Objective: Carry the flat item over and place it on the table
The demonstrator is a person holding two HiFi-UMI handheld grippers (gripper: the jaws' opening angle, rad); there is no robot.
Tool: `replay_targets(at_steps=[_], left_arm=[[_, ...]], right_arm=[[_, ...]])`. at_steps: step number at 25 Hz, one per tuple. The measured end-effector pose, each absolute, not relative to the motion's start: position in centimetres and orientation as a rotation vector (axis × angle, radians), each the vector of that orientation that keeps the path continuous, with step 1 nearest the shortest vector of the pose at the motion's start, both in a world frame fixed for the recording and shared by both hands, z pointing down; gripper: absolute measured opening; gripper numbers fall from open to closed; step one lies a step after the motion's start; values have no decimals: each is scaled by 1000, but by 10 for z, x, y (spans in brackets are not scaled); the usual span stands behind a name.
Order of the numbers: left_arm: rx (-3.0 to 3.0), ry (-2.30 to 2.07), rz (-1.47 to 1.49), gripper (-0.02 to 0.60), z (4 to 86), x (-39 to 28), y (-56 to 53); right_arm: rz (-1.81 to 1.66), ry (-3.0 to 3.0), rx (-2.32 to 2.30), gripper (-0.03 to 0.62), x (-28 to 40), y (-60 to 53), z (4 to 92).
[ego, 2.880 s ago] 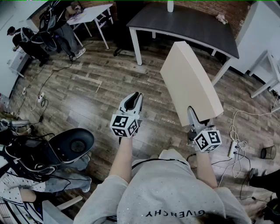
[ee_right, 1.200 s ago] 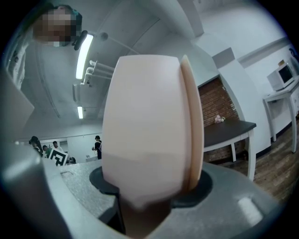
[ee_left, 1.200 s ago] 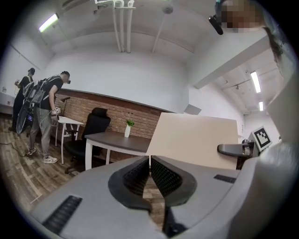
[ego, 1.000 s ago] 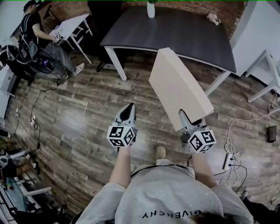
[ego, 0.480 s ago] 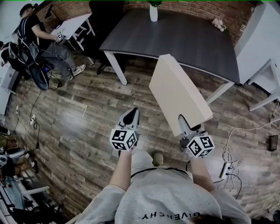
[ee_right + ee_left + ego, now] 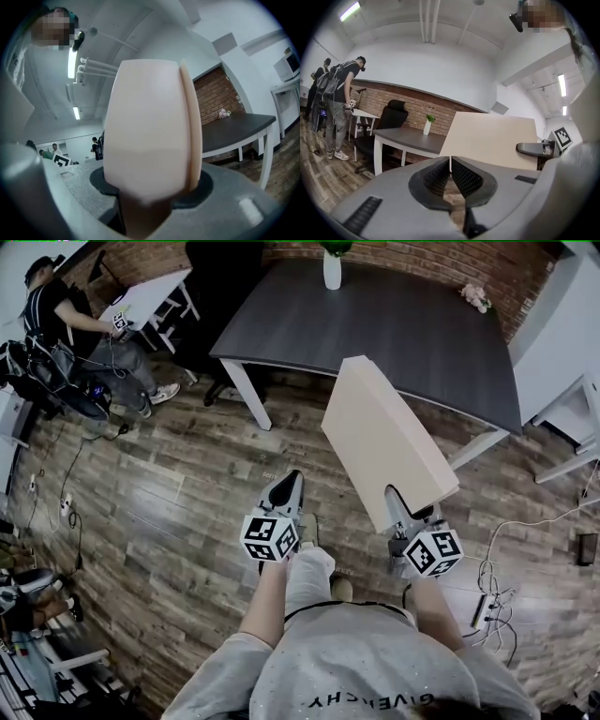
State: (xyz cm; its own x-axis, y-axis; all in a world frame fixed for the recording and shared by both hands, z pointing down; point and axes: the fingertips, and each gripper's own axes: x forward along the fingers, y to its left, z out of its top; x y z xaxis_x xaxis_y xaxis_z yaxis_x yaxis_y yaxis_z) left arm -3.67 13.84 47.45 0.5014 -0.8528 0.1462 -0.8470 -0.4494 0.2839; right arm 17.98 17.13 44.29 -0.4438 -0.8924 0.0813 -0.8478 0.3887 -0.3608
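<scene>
A flat beige board (image 6: 384, 442) slants up and away from my right gripper (image 6: 394, 497), which is shut on its near edge. In the right gripper view the board (image 6: 150, 131) stands on edge between the jaws and fills the middle. My left gripper (image 6: 292, 478) hangs beside it to the left, shut and holding nothing. Its jaws (image 6: 450, 163) meet in the left gripper view, where the board (image 6: 494, 140) shows at the right. The dark table (image 6: 375, 315) lies just ahead, beyond the board's far end, with a white vase (image 6: 332, 268) and a small pink toy (image 6: 476, 296) on it.
A person (image 6: 56, 306) stands by a white desk (image 6: 141, 292) at the far left, with a black chair (image 6: 391, 117) near the table. White furniture (image 6: 572, 427) stands at the right. Cables and a power strip (image 6: 483, 606) lie on the wood floor at the lower right.
The dark table has drawn nearer and takes up more of the head view. Both grippers and the board keep their pose. One leg has stepped forward between the arms.
</scene>
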Motion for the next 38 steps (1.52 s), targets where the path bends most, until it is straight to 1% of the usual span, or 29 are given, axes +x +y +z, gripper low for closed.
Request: replay_targets(at_steps=[6, 18, 32, 38], left_arm=[[2463, -1384, -23, 8, 465, -50, 68], [2438, -1356, -19, 9, 471, -105, -33], [2479, -1225, -9, 9, 481, -111, -134], [2503, -1198, -29, 9, 484, -114, -160]], right_arm=[[-552, 2495, -1591, 268, 158, 108, 437], [-662, 2381, -1621, 268, 111, 9, 443], [-730, 2234, -1642, 268, 89, -85, 442], [-772, 2166, -1609, 268, 77, -112, 448]])
